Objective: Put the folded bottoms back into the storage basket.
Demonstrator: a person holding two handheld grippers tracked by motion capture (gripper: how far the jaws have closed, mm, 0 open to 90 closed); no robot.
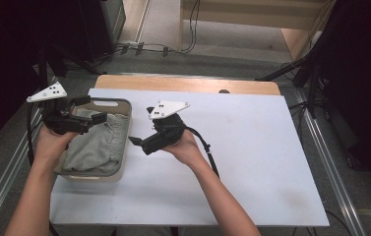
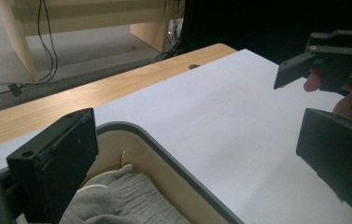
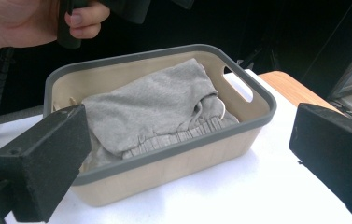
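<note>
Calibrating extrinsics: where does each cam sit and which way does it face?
High view: above the person's side, looking forward and down; both forearms, left gripper, right gripper.
Left gripper view: over the basket corner, facing across the table; own open jaws.
Right gripper view: beside the basket, facing the grey garment; own open jaws.
Shared: basket and garment.

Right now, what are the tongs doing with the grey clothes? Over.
Left tongs open, over basket. Right tongs open, beside it, empty. Grey clothes folded inside, untouched. Nothing in the way.
</note>
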